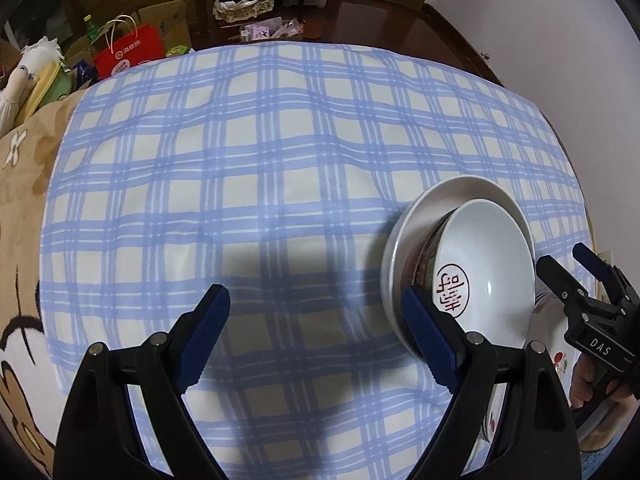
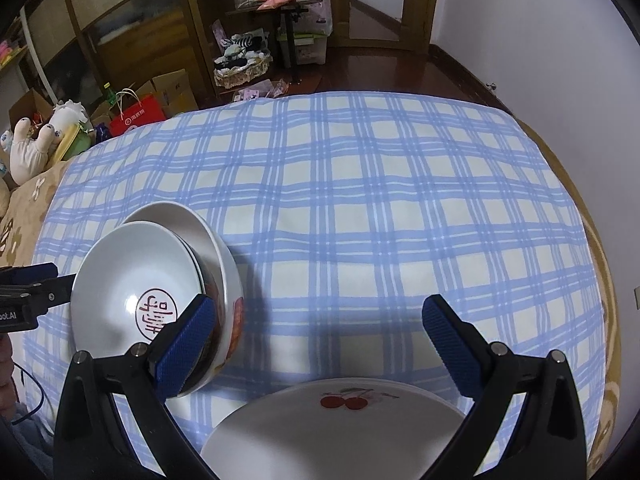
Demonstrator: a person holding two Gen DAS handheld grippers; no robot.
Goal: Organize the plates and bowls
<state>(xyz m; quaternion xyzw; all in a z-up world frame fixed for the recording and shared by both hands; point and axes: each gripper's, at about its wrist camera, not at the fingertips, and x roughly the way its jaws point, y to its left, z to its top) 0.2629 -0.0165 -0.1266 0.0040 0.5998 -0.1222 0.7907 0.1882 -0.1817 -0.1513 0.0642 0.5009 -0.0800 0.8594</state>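
Note:
Two nested white bowls (image 1: 480, 256) sit tilted on the blue checked cloth (image 1: 260, 160). The upper bowl (image 2: 136, 276) has a red round seal inside. The lower bowl (image 2: 230, 280) has a red pattern outside. My left gripper (image 1: 320, 320) is open over bare cloth, its right finger (image 1: 428, 336) in front of the bowls' left rim. My right gripper (image 2: 320, 340) is open too, above a white plate with red cherries (image 2: 340, 428); its left finger (image 2: 184, 348) overlaps the bowls' near side. Whether either finger touches the bowls I cannot tell. Each gripper shows in the other's view: the right gripper (image 1: 560, 256), the left gripper (image 2: 66, 273).
The cloth covers a soft surface with a brown patterned blanket (image 1: 24, 184) at its left. Beyond the far edge are a red paper bag (image 2: 138, 118), cardboard boxes, a basket (image 2: 242, 70) and wooden shelves on dark floor. A white wall (image 2: 540, 40) runs along the right.

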